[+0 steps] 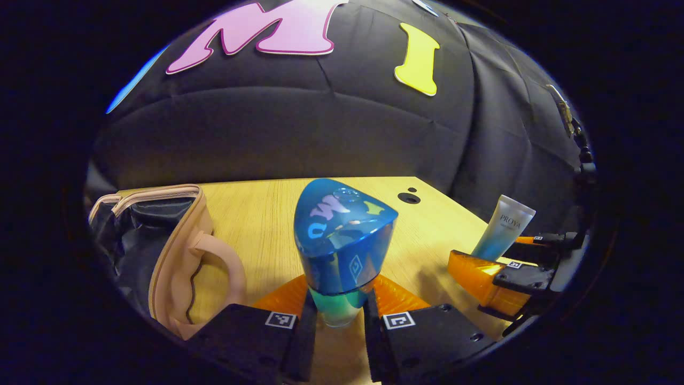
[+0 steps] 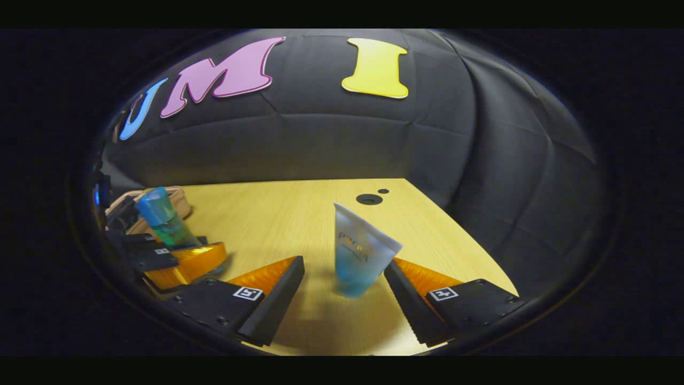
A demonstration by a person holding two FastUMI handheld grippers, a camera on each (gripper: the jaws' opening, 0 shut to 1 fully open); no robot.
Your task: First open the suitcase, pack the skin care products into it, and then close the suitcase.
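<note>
A blue-capped bottle [image 1: 342, 240] with a clear green-tinted body stands upright between the fingers of my left gripper [image 1: 337, 302], which is shut on its lower part. To its left lies the small pink suitcase [image 1: 179, 256], open, with its dark lining and handle showing. A white-and-blue tube [image 2: 363, 251] stands on the wooden table between the spread fingers of my right gripper [image 2: 344, 267]. The right gripper is open, with a clear gap on the tube's left side. In the right gripper view, the left gripper [image 2: 184, 262] holds the bottle [image 2: 160, 214] in front of the suitcase [image 2: 179, 199].
The wooden table [image 2: 278, 224] ends at the black cloth wall behind. Two dark round holes [image 2: 369, 199] sit near its far edge. In the left gripper view the right gripper [image 1: 507, 267] and the tube [image 1: 502, 227] are at the right.
</note>
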